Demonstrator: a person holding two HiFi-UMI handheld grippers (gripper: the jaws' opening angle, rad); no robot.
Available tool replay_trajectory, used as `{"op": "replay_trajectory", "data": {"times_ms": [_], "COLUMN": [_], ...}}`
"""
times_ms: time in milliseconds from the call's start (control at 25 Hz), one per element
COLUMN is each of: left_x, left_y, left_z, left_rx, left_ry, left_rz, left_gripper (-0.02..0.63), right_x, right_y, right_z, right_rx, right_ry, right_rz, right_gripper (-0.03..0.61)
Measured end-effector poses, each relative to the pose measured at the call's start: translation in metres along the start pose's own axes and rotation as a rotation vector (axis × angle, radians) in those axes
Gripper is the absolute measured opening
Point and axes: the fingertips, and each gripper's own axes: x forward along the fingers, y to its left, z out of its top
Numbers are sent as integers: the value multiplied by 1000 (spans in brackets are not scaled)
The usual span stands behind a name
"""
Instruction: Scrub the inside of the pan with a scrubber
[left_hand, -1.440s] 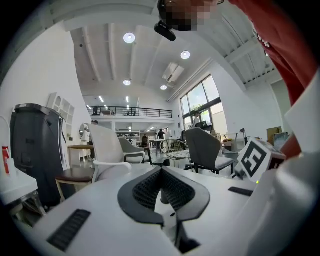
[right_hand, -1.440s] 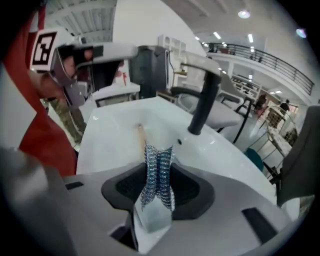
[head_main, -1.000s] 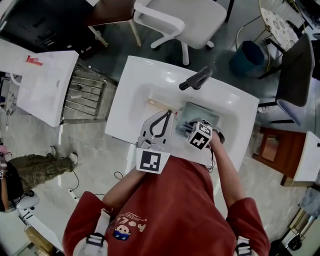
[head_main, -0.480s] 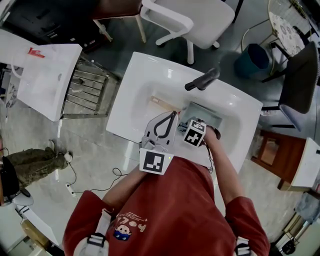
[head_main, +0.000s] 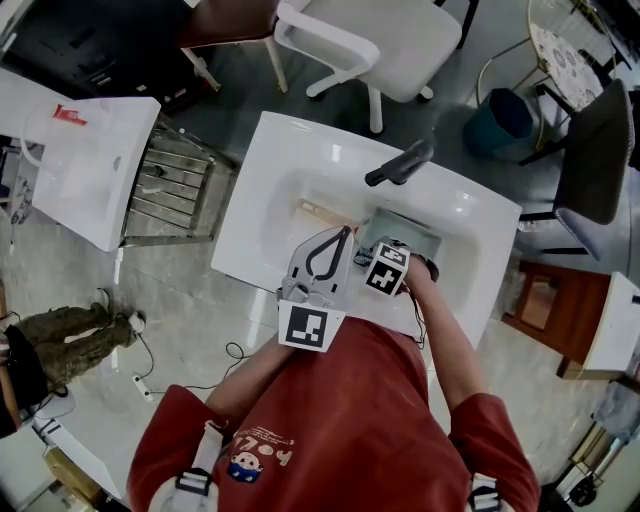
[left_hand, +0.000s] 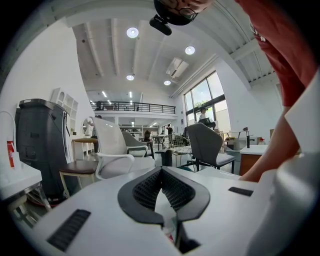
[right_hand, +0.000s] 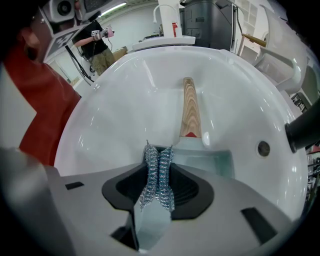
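Holding a silvery-blue wire scrubber (right_hand: 159, 185) pinched between its pressed jaws, the right gripper (right_hand: 159, 152) sits low over the near part of a white sink (right_hand: 115, 100). Right gripper view: the scrubber's tip lies just over the near edge of a pale green square pan (right_hand: 207, 162); the pan's wooden handle (right_hand: 189, 107) runs away toward the far wall of the basin; a small round hole (right_hand: 263, 148) is in the wall at right; the black faucet (right_hand: 302, 131) juts in at the right edge. Head view: the pan (head_main: 412, 228) rests in the right half of the sink (head_main: 290, 150) below the faucet (head_main: 400, 162), with its handle (head_main: 318, 211) pointing left; the right gripper (head_main: 374, 250) is at the pan's near left corner, where the scrubber itself cannot be made out. The left gripper (head_main: 345, 232) is over the basin just left of the right one. Left gripper view: the left gripper (left_hand: 161, 171) has its jaws pressed together with nothing between them, and it looks out across the room at a white chair (left_hand: 112, 147) and a grey chair (left_hand: 205, 145); neither sink nor pan appears there.
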Motion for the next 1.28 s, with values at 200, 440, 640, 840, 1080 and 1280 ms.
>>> {"op": "replay_trajectory", "data": {"times_ms": [200, 440, 640, 840, 1080, 1280], "left_x": [-2, -2, -3, -3, -3, -5], "left_y": [2, 5, 5, 7, 6, 4], "left_z": [-4, -6, -8, -8, -9, -10], "left_rx": [-4, 4, 5, 10, 15, 16], "left_ry": [3, 3, 7, 9, 12, 13], "left_rz": [1, 1, 2, 4, -2, -6], "left_gripper": [14, 14, 14, 14, 14, 14], "right_x": [1, -2, -3, -4, -4, -4], "right_y": [-8, -30, -49, -73, -101, -98], "right_z": [0, -2, -1, 3, 2, 6], "right_rx": [23, 21, -3, -11, -25, -42], "right_ry": [-5, 12, 14, 10, 14, 12], "right_rz": [-10, -43, -114, -216, -350, -357], "right_gripper": [153, 152, 152, 153, 153, 153]}}
